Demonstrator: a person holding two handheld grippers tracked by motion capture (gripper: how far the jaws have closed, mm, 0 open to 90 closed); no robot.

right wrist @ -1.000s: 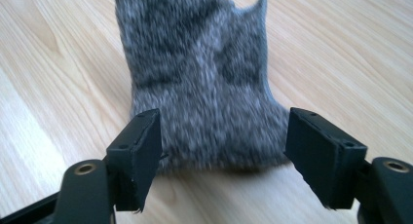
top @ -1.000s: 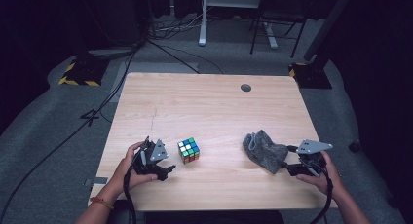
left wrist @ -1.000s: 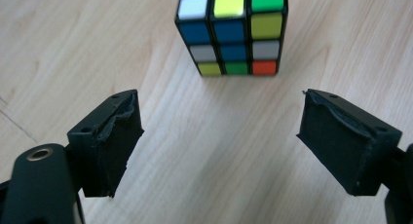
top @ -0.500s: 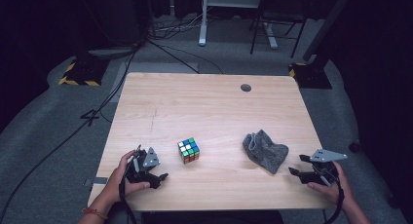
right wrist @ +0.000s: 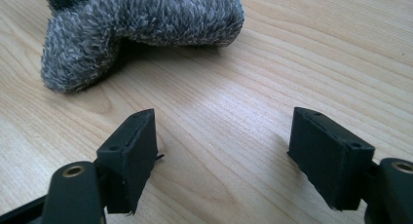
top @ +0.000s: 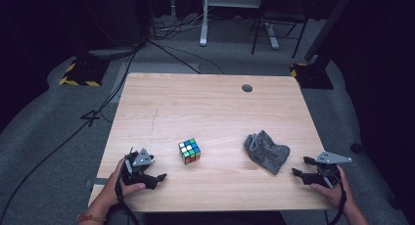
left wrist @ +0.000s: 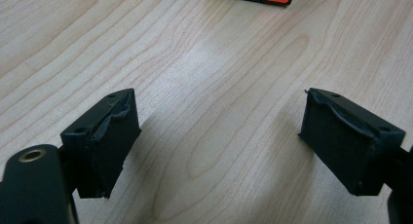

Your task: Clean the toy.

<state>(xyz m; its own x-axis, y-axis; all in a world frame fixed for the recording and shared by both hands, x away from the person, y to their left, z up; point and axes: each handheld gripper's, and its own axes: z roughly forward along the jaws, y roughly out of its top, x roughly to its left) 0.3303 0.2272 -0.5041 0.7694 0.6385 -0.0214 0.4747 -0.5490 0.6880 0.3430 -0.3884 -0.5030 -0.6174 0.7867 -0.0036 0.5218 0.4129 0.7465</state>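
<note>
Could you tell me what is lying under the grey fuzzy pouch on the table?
The grey fuzzy pouch lies directly on the wooden table, with bare wood around it. Whether anything is under it or inside cannot be seen, because the fabric covers that.

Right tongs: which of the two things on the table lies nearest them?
The grey fuzzy pouch, just ahead of the right tongs; the puzzle cube sits nearer the left tongs.
</note>
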